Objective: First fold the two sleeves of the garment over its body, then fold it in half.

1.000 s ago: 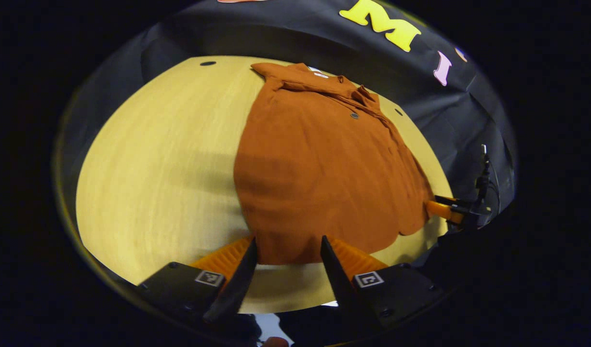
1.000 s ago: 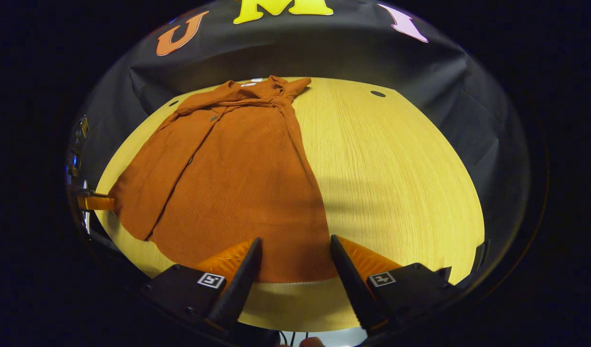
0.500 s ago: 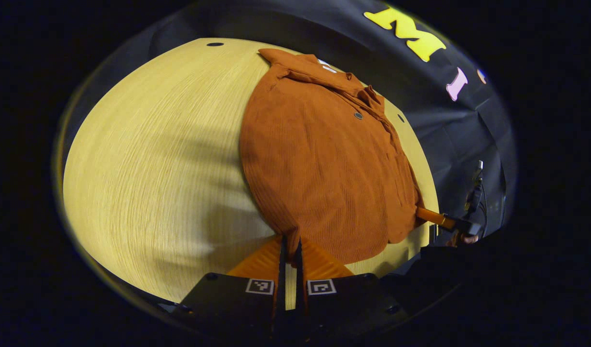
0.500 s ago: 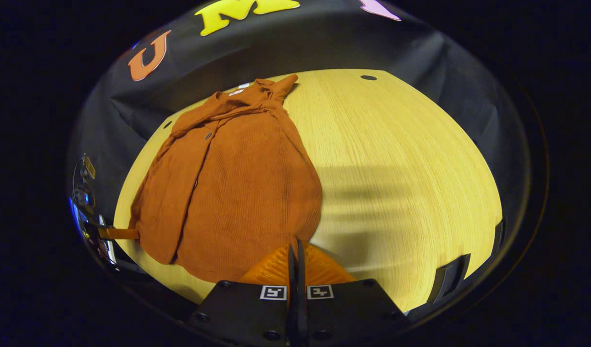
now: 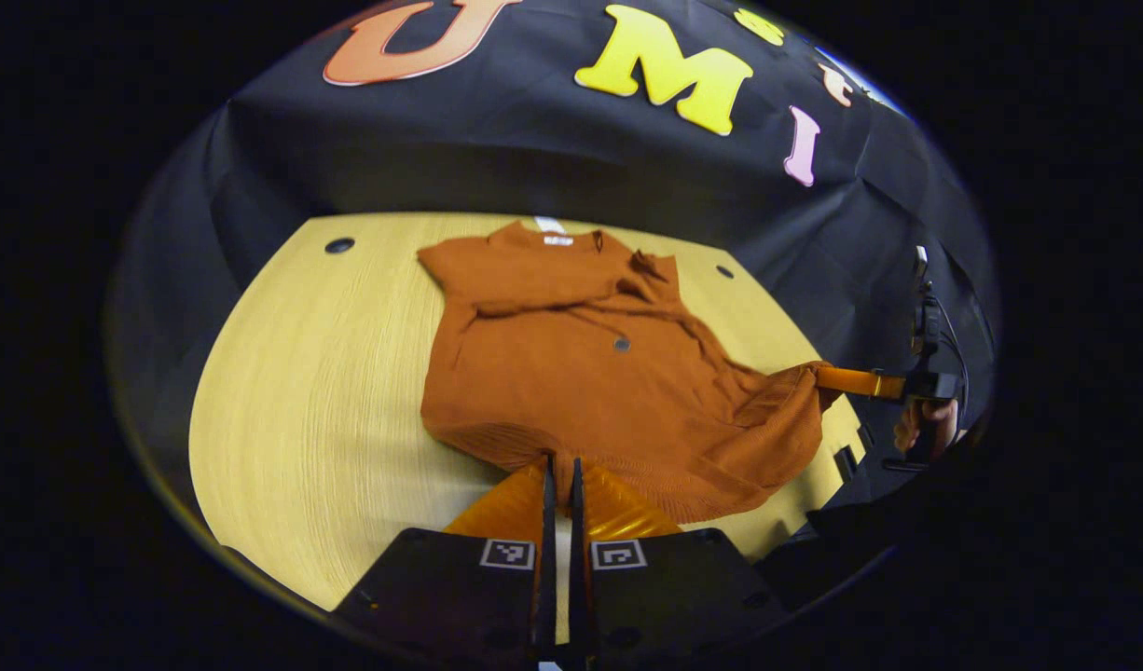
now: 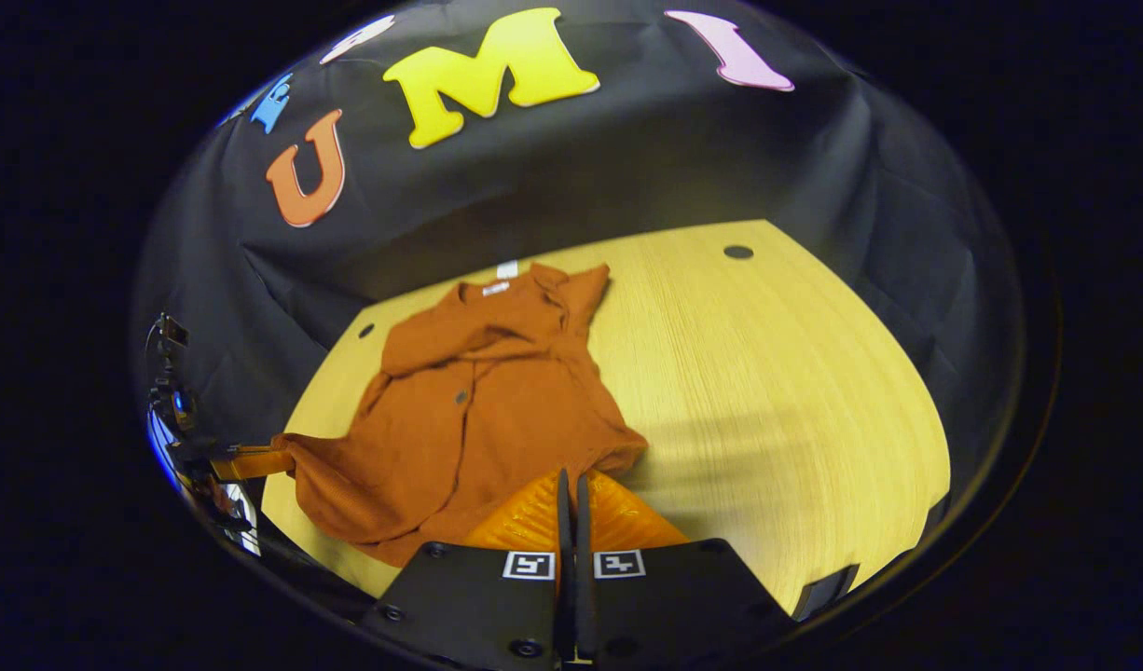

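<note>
Black cloth is backing a pale wooden desk, and the rust-orange garment is lying on it with its collar toward the wall and its hem toward you. Your left claw is pinched to a sliver on the near hem corner, and your right claw is closed just as tightly on the other hem corner; from the left gripper view that same right claw is showing at the far side with cloth bunched up against it. Both sleeves appear to be lying in over the body, so my reading is that you are carrying the hem toward the collar for the half fold. To do it well, you should be keeping both corners level with each other and moving them together, holding the hem taut between them so the middle is not sagging or dragging the tucked sleeves out. You should be aiming to lay the hem edge along the shoulders, squarely rather than skewed, before easing your grip. A small white neck label is showing inside the collar, but its writing is too small to read; a dark button is sitting mid-chest.
</note>
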